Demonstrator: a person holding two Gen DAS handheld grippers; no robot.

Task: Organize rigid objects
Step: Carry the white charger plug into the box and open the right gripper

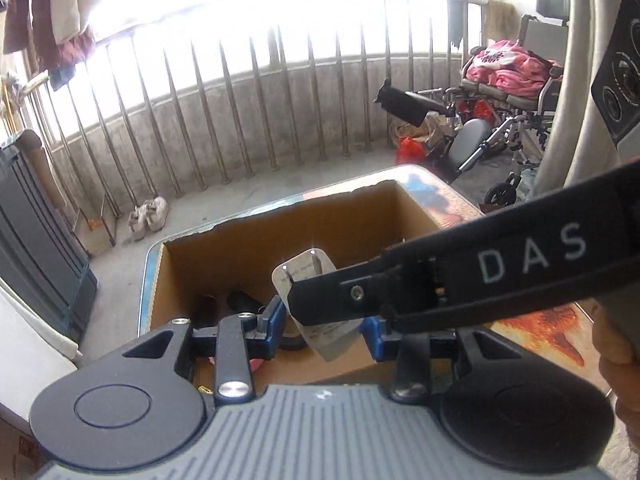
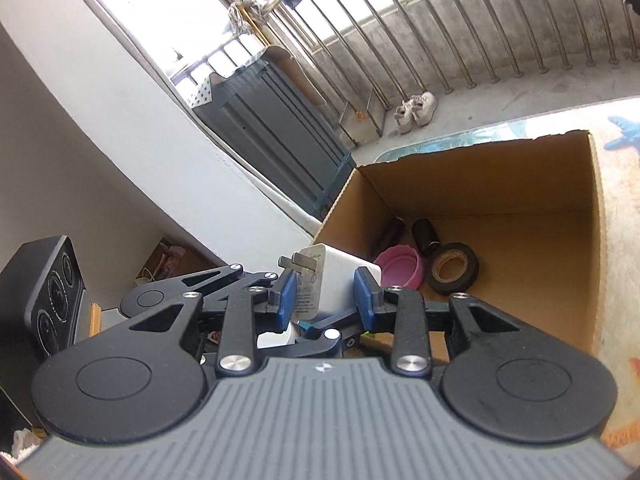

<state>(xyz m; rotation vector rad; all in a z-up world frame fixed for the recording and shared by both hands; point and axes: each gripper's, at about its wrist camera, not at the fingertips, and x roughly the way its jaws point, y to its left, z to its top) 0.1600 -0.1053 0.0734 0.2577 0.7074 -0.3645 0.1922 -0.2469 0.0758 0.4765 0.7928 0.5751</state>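
A white plug charger (image 2: 328, 280) with two metal prongs is held above the near edge of an open cardboard box (image 2: 520, 184). My right gripper (image 2: 326, 294) is shut on it, one blue pad on each side. In the left wrist view the charger (image 1: 308, 276) stands between my left gripper's (image 1: 324, 326) blue pads, and the right gripper's black arm (image 1: 480, 272) crosses in front of it. Whether the left pads touch it is unclear. The box holds a pink bowl (image 2: 400, 270), a roll of black tape (image 2: 452, 268) and a dark bottle (image 2: 426, 234).
The box (image 1: 280, 240) sits on a table with a patterned cloth (image 1: 544, 332). Beyond are a metal railing (image 1: 280, 100), white shoes (image 1: 148, 216) on the floor, a dark cabinet (image 2: 276, 136) at left and a wheelchair (image 1: 512, 112) at right.
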